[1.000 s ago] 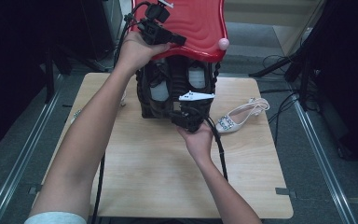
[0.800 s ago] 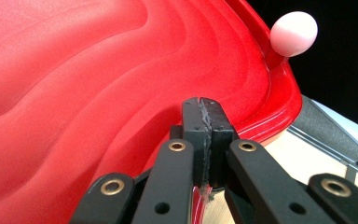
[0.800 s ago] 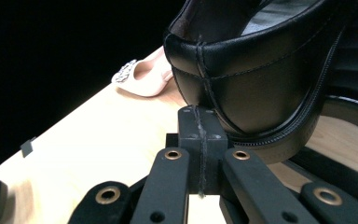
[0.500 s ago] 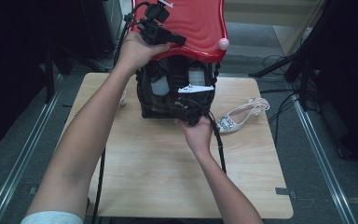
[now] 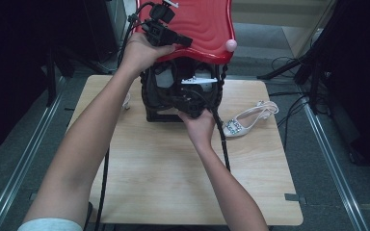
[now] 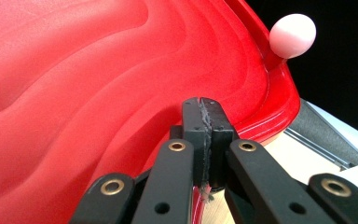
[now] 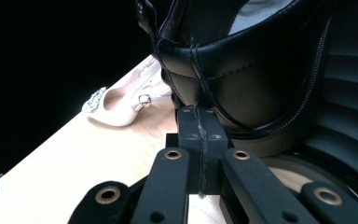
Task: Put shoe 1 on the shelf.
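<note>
- So the left tongs (image 5: 185, 42) are pinched fully shut on the front rim of the red lid (image 5: 207, 21), holding it tipped up over the black basket (image 5: 154, 98). In the left gripper view the two pads meet right on that red edge (image 6: 242, 126).
- Key relation: the black shoe (image 7: 242, 60) sits directly ahead of and just above the right tongs (image 7: 200, 121), whose pads are closed flat against each other. The stitched heel seam touches or nearly touches their tips; I can't tell if any leather is caught.
- That shoe stands steeply on end, long axis running up into the basket mouth, so the right hand (image 5: 200, 126) is clearly the nearer one.
- Lid is glossy moulded plastic with wavy ridges and a pale pink round knob (image 5: 231, 45) at the corner.
- Shoe looks like smooth black leather with neat stitching; the basket wall is ribbed.
- A cream slingback heel (image 5: 248, 120) with a jewelled buckle lies on its side on the light wood tabletop (image 5: 173, 183), right of the basket, well apart from both tongs.
</note>
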